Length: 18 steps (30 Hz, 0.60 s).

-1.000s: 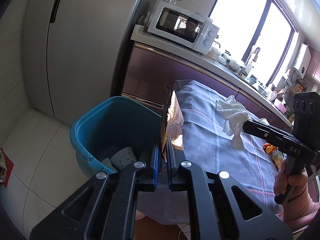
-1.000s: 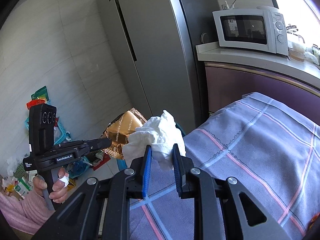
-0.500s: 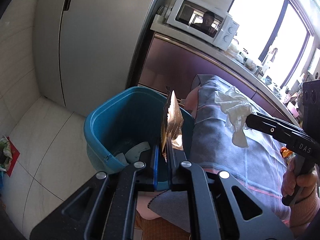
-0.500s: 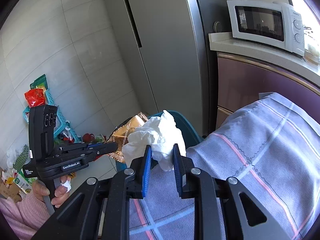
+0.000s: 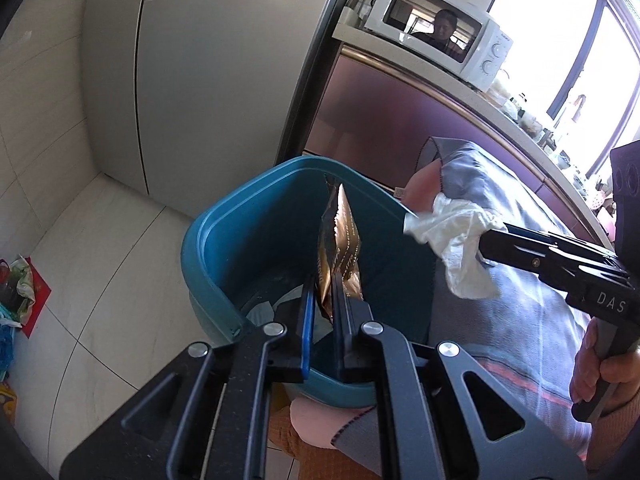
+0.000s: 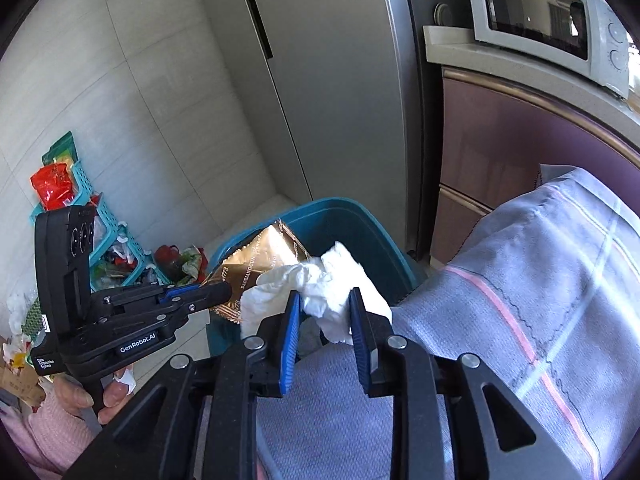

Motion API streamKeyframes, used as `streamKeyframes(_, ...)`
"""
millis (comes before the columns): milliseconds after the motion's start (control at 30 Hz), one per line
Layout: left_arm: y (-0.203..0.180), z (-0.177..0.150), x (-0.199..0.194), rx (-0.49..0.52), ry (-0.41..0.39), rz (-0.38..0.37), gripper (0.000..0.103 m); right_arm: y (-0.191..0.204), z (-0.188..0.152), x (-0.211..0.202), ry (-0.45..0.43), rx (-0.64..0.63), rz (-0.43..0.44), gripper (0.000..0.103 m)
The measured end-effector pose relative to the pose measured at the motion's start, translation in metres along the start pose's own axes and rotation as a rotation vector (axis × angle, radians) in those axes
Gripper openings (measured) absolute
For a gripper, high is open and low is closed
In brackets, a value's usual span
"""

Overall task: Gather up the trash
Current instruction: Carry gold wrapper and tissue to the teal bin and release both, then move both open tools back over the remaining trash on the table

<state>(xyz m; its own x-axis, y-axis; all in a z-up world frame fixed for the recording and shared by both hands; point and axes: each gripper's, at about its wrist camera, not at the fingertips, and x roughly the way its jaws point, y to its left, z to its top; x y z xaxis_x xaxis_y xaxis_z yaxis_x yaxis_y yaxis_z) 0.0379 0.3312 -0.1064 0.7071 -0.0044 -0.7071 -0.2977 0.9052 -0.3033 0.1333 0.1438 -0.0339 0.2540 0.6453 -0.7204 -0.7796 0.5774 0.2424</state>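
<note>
A teal trash bin (image 5: 208, 248) stands on the floor beside the cloth-covered table; it also shows in the right wrist view (image 6: 360, 216). My left gripper (image 5: 322, 280) is shut on a gold foil wrapper (image 5: 340, 240) and holds it over the bin's opening. The wrapper also shows in the right wrist view (image 6: 260, 260). My right gripper (image 6: 324, 300) is shut on a crumpled white tissue (image 6: 320, 284), held at the bin's rim next to the table edge. The tissue also shows in the left wrist view (image 5: 456, 240). Some trash lies at the bin's bottom.
A grey fridge (image 5: 200, 60) stands behind the bin. A microwave (image 5: 440, 28) sits on the counter. The table wears a grey checked cloth (image 6: 540, 280). A teal rack with packets (image 6: 80, 208) and litter stands by the wall on the left.
Both grippers moved toward the bin. The wrapper now hangs over the bin's opening and the tissue has come from above the table to the bin's rim.
</note>
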Motion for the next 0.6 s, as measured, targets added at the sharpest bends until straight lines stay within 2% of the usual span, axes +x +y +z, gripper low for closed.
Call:
streamKeyframes(167, 0.004, 0.001, 0.016, -0.010, 0.021, 0.009, 0.012, 0.002, 0.002, 0.016, 0.040, 0.011, 0.000, 0.025)
streamKeyframes(233, 0.005, 0.003, 0.022, -0.019, 0.026, 0.009, 0.022, 0.002, 0.002, 0.019, 0.048, 0.019, 0.003, 0.025)
streamKeyframes(400, 0.006, 0.001, 0.026, -0.034, 0.026, 0.005, 0.025, 0.000, -0.003, 0.019, 0.055, 0.035, 0.009, 0.027)
streamKeyframes(600, -0.006, -0.002, 0.013, -0.006, -0.011, -0.025, 0.032, -0.005, -0.011, 0.001, 0.024, 0.051, 0.018, 0.031)
